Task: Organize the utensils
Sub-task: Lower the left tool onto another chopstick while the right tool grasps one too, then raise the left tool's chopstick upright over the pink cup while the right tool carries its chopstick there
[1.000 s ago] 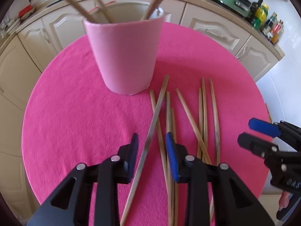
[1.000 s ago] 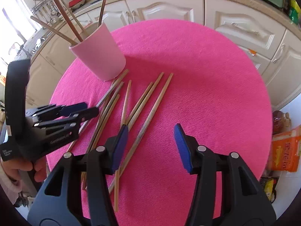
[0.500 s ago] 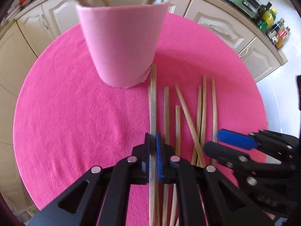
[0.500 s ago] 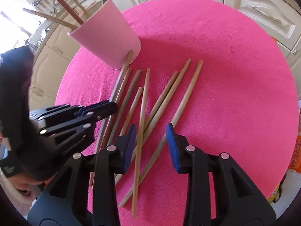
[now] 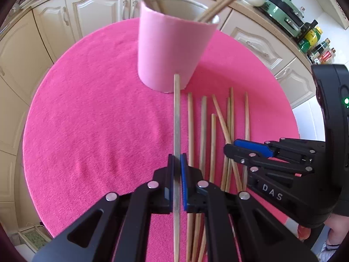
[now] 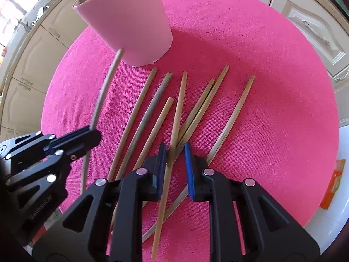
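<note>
Our left gripper (image 5: 177, 163) is clamped on one greyish chopstick (image 5: 176, 118) near mid-length; it looks light, stiff and slippery. Our right gripper (image 6: 175, 152) is closing around another chopstick (image 6: 177, 109), not yet pinched. The rest lie on the pink tablecloth (image 6: 261, 87) beside the pink cup (image 5: 172, 50).

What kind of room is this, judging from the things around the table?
Most likely a home kitchen. Cream cupboards run under a counter behind the round pink table, bottles and a green cooking appliance stand on that counter, and a pink cup holds chopsticks.
</note>
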